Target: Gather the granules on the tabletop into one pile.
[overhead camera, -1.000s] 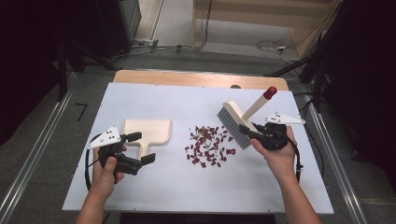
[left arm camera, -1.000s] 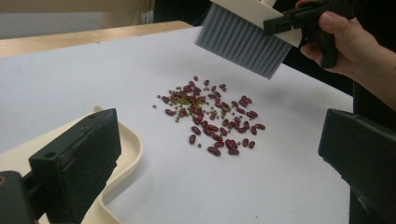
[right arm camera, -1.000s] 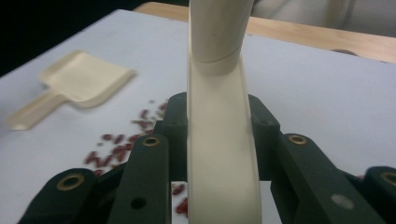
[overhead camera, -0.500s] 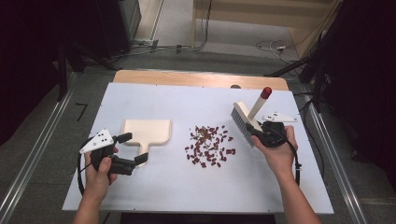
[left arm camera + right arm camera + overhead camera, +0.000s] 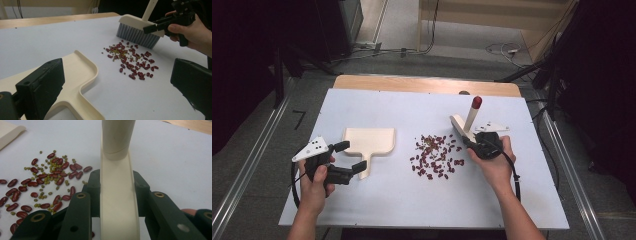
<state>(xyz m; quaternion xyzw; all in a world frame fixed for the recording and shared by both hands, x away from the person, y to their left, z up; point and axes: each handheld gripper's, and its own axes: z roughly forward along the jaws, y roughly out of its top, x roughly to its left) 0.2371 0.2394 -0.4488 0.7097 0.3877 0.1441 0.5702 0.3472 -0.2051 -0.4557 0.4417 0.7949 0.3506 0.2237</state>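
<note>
Since the earlier frame the right tongs point(image 5: 473, 143) have swung the brush point(image 5: 460, 125) down and in, so that its bristles now stand on the counter point(image 5: 377, 200) just beyond the pile of beans point(image 5: 436, 155), on the side toward the right edge; the left tongs point(image 5: 349, 156) have moved little. The right tongs pinch the brush's cream plastic back from both sides, its round red-tipped handle rising steeply, probably so one stroke can push the pile toward the left edge. There the dustpan point(image 5: 368, 140) lies flat, near the left edge. The left tongs stand spread on either side of its short handle, not gripping it, seemingly poised to steady it. Glossy red kidney beans lie mixed with small green ones. Grey bristles point(image 5: 136, 36) look dense and fine.
</note>
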